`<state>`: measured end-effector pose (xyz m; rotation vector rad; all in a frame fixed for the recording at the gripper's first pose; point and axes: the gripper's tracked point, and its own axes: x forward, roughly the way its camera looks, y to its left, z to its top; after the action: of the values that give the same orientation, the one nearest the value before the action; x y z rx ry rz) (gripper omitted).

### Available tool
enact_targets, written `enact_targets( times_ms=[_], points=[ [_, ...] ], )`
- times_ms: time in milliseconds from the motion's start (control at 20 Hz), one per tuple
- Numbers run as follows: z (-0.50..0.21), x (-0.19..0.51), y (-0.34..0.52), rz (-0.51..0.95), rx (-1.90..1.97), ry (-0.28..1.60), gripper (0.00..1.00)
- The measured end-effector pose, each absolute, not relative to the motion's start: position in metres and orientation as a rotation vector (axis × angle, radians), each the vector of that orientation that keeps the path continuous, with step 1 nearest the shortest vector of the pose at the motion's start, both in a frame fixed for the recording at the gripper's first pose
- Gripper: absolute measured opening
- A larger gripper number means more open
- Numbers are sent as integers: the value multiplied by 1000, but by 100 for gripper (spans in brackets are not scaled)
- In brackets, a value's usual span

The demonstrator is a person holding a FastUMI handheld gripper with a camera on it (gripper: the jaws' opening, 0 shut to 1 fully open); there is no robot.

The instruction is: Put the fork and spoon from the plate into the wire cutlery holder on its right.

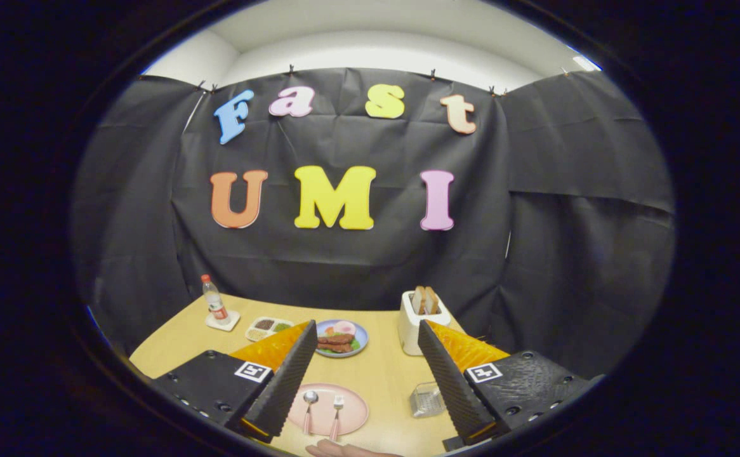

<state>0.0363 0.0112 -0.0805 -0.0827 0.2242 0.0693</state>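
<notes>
Pink plate [352, 412] w/ spoon [310, 406], fork [337, 414], btw open hand-held gripper [365, 335] fingers

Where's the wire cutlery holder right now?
In the gripper view, the wire cutlery holder stands on the table, right of the pink plate, against the right finger of the open claw and nearer than the toaster.

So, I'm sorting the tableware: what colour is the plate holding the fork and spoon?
Pale pink, clearest in the gripper view: the plate lies between the open fingers.
</notes>
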Motion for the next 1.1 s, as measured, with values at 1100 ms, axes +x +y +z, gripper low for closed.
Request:
enact_targets(
  times_ms=[1100],
  points=[
    [-400,46,44,107,-178,788,68]
  ],
)
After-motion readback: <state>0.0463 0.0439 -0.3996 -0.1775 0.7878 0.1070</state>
